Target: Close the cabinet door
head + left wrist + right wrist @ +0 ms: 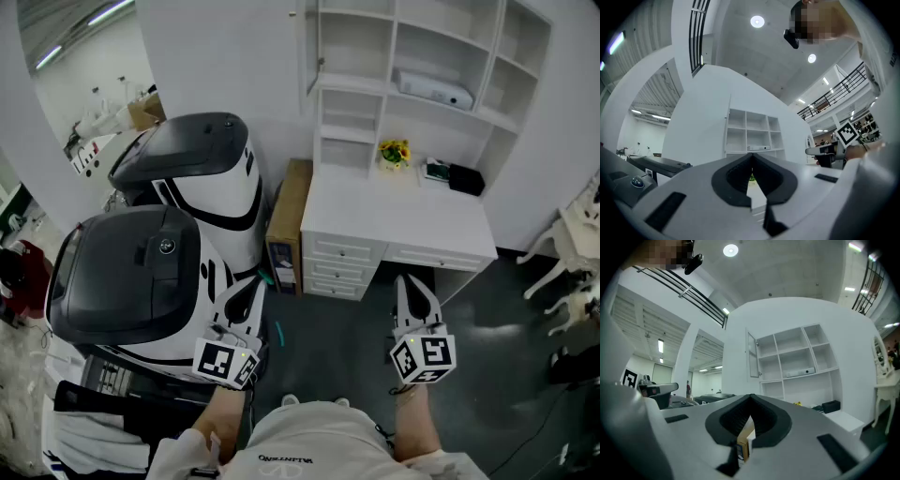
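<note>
Though closed, two tongs (253,287) (405,281); one open door (752,355)

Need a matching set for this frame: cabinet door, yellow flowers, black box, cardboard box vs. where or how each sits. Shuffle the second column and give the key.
Things:
1. cabinet door
2. yellow flowers
3. black box
4. cardboard box

Places or states:
A. standing between the desk and the white machine
B. swung open at the upper left of the shelf unit
C. on the desk top, toward its right end
D. on the desk top, near the middle, just under the shelves

Pairs: 1-B, 2-D, 3-C, 4-A
</note>
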Motion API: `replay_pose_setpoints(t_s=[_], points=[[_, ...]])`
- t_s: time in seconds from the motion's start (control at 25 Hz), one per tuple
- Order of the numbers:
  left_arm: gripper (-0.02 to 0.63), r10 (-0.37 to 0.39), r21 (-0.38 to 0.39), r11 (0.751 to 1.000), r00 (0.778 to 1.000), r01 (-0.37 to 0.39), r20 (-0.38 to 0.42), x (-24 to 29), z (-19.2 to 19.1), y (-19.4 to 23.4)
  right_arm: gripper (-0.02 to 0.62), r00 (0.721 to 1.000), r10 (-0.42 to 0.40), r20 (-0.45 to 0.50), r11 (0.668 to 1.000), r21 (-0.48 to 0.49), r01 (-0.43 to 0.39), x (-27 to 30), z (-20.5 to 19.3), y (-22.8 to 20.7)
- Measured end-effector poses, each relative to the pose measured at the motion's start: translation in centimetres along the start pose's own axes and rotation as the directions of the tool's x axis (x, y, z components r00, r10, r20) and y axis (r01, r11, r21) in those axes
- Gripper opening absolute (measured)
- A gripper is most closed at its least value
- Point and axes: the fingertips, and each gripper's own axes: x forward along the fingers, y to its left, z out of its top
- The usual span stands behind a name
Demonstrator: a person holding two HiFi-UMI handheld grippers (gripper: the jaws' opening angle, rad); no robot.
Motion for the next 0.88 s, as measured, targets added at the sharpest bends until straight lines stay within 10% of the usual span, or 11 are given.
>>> replay_pose_setpoints(t_s=[0.88], points=[[0.005, -0.099, -0.105, 0.990, 0.995, 0.096, -0.025, -3.1, -3.4, 2.9, 0.011, 0.999, 0.046, -0.011, 0.999, 0.024, -0.046, 4.6, -1.9, 8.5]])
